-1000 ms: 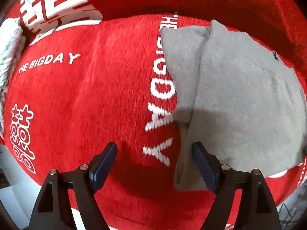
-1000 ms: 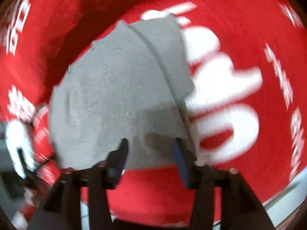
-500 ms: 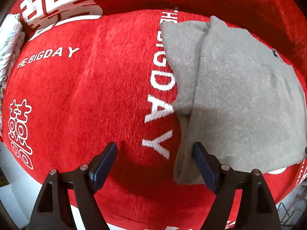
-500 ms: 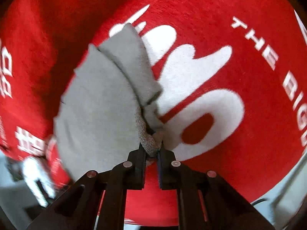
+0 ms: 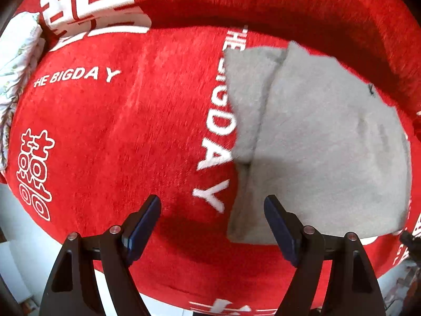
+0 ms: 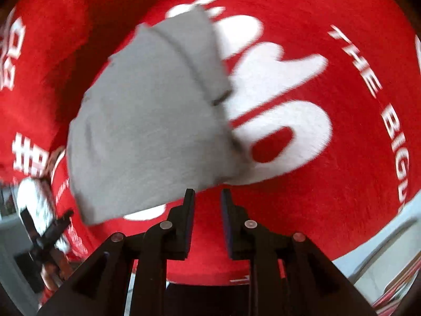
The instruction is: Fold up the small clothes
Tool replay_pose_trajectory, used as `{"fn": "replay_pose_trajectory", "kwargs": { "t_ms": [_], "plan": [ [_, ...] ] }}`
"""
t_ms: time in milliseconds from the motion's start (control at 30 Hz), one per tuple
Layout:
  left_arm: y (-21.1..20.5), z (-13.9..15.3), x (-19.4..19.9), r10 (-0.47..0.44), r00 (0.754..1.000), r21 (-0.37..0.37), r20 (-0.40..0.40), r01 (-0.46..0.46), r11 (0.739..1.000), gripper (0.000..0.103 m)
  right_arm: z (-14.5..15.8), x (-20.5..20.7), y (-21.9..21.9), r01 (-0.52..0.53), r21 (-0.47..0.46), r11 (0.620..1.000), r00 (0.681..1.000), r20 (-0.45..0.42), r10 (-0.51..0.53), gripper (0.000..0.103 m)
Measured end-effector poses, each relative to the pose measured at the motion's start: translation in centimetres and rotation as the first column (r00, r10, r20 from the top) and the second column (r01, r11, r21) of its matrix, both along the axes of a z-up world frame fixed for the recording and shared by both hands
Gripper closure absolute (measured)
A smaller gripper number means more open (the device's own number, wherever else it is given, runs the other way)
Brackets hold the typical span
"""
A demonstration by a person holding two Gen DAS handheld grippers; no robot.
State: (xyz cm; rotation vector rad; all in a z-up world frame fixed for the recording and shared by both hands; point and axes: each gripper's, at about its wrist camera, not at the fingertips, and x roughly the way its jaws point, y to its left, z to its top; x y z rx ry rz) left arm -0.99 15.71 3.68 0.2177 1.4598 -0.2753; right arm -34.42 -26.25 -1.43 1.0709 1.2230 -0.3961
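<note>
A small grey garment (image 5: 321, 142) lies folded on a red cloth (image 5: 126, 131) with white lettering; a narrower grey flap (image 5: 247, 97) shows along its left side. My left gripper (image 5: 211, 208) hovers over the garment's near left corner, jaws wide open, nothing between them. In the right wrist view the same grey garment (image 6: 147, 115) lies flat, just beyond my right gripper (image 6: 208, 197). Its jaws stand a narrow gap apart and are opening; only red cloth shows between them.
The red cloth (image 6: 342, 184) covers a rounded surface that drops off at the near edge to a pale floor (image 5: 15, 242). A white patterned fabric (image 5: 18, 60) sits at the far left. The other gripper's dark tip (image 6: 50, 234) shows at lower left.
The right gripper closed on the garment's near edge half a second ago, then let go and drew back; the garment now lies flat. The left gripper rose slightly and stayed open.
</note>
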Motion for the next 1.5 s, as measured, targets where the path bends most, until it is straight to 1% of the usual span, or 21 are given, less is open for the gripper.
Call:
{"fn": "replay_pose_trajectory", "kwargs": {
  "t_ms": [33,100,233,300,333,367,433,533,667,733,833,933,1000,1067,1100,1133,1167,1300,1400,1467,1500],
  "plan": [
    [-0.3,0.5,-0.1,0.003,1.000,-0.004,0.006,-0.003,1.000,0.021,0.3,0.7,0.2,-0.030,-0.003,1.000,0.999,0.010,0.030,0.076],
    [-0.8,0.9,-0.3,0.010,1.000,-0.003,0.017,-0.010,1.000,0.021,0.6,1.9,0.7,-0.073,-0.008,0.997,0.997,0.026,0.073,0.061],
    [-2.0,1.6,-1.3,0.036,0.999,0.000,0.029,-0.036,0.999,0.021,1.0,4.3,1.6,-0.144,-0.004,0.990,0.987,0.074,0.143,0.059],
    [-2.0,1.6,-1.6,0.046,0.998,-0.021,0.040,-0.045,0.999,0.020,1.1,5.4,2.2,-0.150,-0.003,0.989,0.986,0.079,0.150,0.052],
    [-1.9,1.5,-1.5,0.049,0.998,-0.032,0.044,-0.048,0.998,0.006,1.0,5.9,2.6,-0.149,0.003,0.989,0.985,0.085,0.149,0.052],
    [-1.8,1.4,-1.5,0.055,0.997,-0.040,0.050,-0.053,0.998,0.000,1.0,6.7,3.1,-0.150,0.009,0.989,0.984,0.095,0.149,0.051],
    [-1.7,1.5,-1.6,0.054,0.997,-0.052,0.062,-0.051,0.997,0.000,0.9,8.2,4.4,-0.161,0.010,0.987,0.981,0.107,0.159,0.051],
    [-1.4,0.7,-0.8,0.034,0.998,-0.056,0.051,-0.031,0.998,0.000,1.0,10.8,6.7,-0.174,0.013,0.985,0.977,0.126,0.171,0.051],
    [-0.4,0.8,0.9,0.000,0.995,-0.006,0.096,0.001,1.000,0.000,1.6,16.5,11.3,-0.197,0.021,0.980,0.966,0.175,0.190,0.051],
    [0.8,0.7,2.3,0.010,0.995,0.015,0.095,-0.012,1.000,0.000,2.1,19.4,13.2,-0.207,0.017,0.978,0.958,0.207,0.199,0.051],
    [3.6,0.0,4.9,0.065,0.996,0.009,0.068,-0.065,0.998,0.000,1.8,24.5,16.0,-0.214,0.039,0.976,0.950,0.242,0.199,0.051],
    [5.8,-0.7,6.7,0.075,0.994,0.052,0.080,-0.079,0.996,0.000,0.8,29.5,18.2,-0.229,0.050,0.972,0.949,0.234,0.211,0.051],
    [6.8,-0.9,7.3,0.065,0.994,0.055,0.083,-0.069,0.996,0.000,0.1,32.6,19.9,-0.254,-0.004,0.967,0.949,0.193,0.250,0.051],
    [7.7,-1.1,7.8,0.050,0.996,0.039,0.080,-0.053,0.998,0.000,-0.5,34.7,21.0,-0.288,-0.089,0.954,0.949,0.108,0.296,0.051],
    [8.1,-1.2,8.0,0.045,0.995,0.031,0.084,-0.047,0.998,0.000,-0.8,35.6,21.5,-0.304,-0.140,0.942,0.947,0.063,0.315,0.068],
    [8.3,-1.2,8.1,0.041,0.995,0.023,0.086,-0.043,0.999,0.000,-0.8,36.0,21.8,-0.313,-0.177,0.933,0.945,0.041,0.325,0.089],
    [8.6,-1.2,8.2,0.041,0.995,0.014,0.086,-0.042,0.999,0.000,-0.7,36.3,21.8,-0.325,-0.190,0.927,0.941,0.035,0.337,0.099],
    [10.0,-1.1,8.8,0.067,0.994,-0.046,0.085,-0.063,0.997,0.000,-0.2,35.5,21.4,-0.321,-0.154,0.934,0.932,0.121,0.340,0.099],
    [10.6,-1.5,9.4,0.090,0.994,-0.076,0.055,-0.086,0.993,0.000,-2.1,36.0,22.3,-0.392,-0.074,0.917,0.912,0.102,0.398,0.099],
    [10.6,-1.9,9.6,0.089,0.995,-0.073,0.039,-0.086,0.994,0.000,-1.5,35.8,22.4,-0.384,-0.089,0.919,0.914,0.106,0.392,0.094],
    [10.5,-2.1,9.6,0.084,0.996,-0.069,0.035,-0.082,0.994,0.000,-1.1,35.5,22.5,-0.375,-0.092,0.922,0.916,0.113,0.384,0.094]
  ]
}}
